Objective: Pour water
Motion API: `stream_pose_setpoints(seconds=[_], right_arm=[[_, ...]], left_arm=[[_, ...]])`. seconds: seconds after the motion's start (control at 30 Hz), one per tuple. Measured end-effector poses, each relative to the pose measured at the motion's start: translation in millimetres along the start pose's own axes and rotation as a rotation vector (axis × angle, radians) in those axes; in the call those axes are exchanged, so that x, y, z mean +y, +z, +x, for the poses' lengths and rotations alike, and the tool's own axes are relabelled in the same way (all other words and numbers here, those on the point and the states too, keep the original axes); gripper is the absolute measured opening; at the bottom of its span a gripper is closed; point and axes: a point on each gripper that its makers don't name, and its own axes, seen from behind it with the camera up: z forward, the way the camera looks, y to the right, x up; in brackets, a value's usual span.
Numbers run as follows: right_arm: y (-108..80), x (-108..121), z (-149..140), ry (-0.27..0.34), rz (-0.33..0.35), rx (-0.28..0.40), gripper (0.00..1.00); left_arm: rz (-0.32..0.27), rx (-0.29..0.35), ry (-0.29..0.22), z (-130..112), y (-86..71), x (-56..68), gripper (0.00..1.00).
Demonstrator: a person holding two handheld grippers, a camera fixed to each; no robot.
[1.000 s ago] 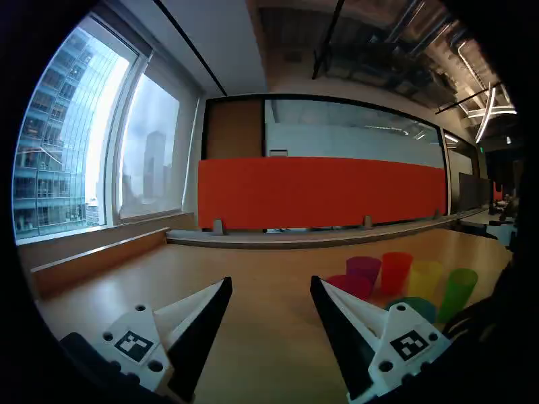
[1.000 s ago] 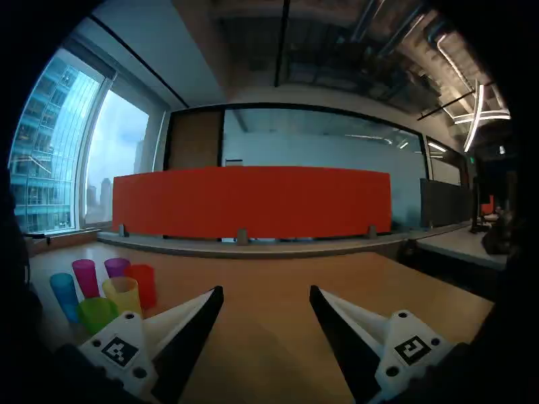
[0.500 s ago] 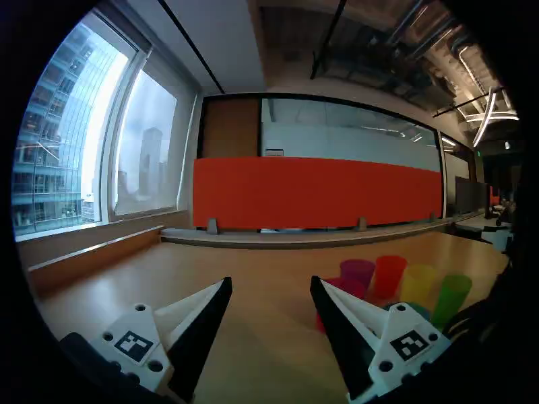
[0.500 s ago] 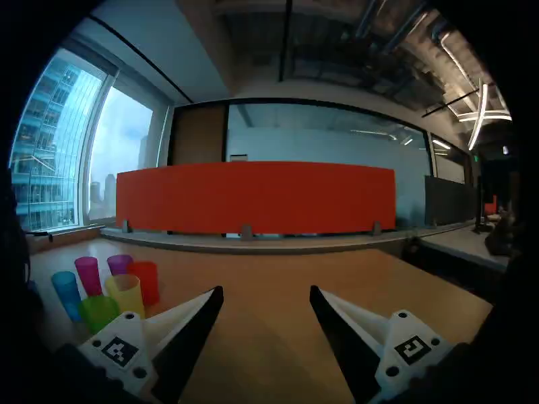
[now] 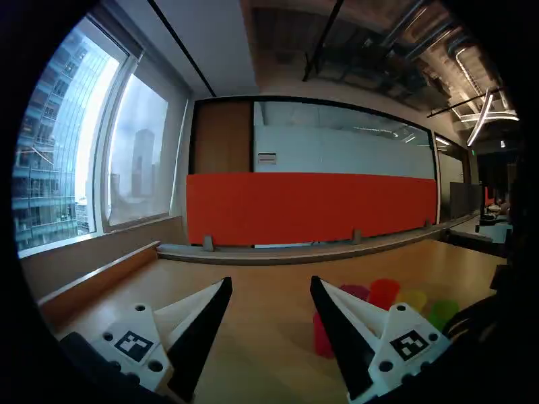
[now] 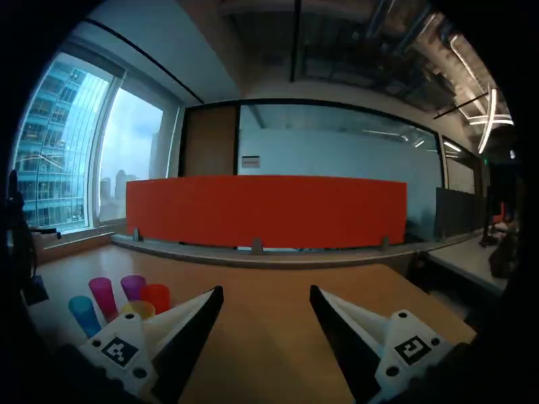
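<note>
Tongs: we are holding the left tongs (image 5: 269,279) and the right tongs (image 6: 265,288) spread wide, gripping nothing, above the light wooden table (image 5: 263,340).
Cups: we are seeing the cluster of coloured translucent plastic cups (image 5: 384,294) standing on that table, partly behind the left tongs' right finger.

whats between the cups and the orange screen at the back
Just bare wooden table between the cups and the orange screen, seen in the right gripper view.
</note>
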Motion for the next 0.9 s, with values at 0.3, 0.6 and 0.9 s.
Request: stream_pose_setpoints(seconds=[0.3, 0.6, 0.9], right_arm=[[6.4, -6, 52, 0.014, 0.046, -0.025, 0.99], [11.8, -15, 98, 0.060, 0.092, -0.023, 0.99], [12.6, -22, 130, 0.076, 0.133, -0.009, 0.99]], left_arm=[[-0.052, -0.007, 0.000, 56, 8.4, 6.4, 0.86], [-0.100, -0.038, 0.019, 89, 13.2, 11.9, 0.86], [-0.157, -0.058, 0.027, 110, 14.8, 17.4, 0.86]])
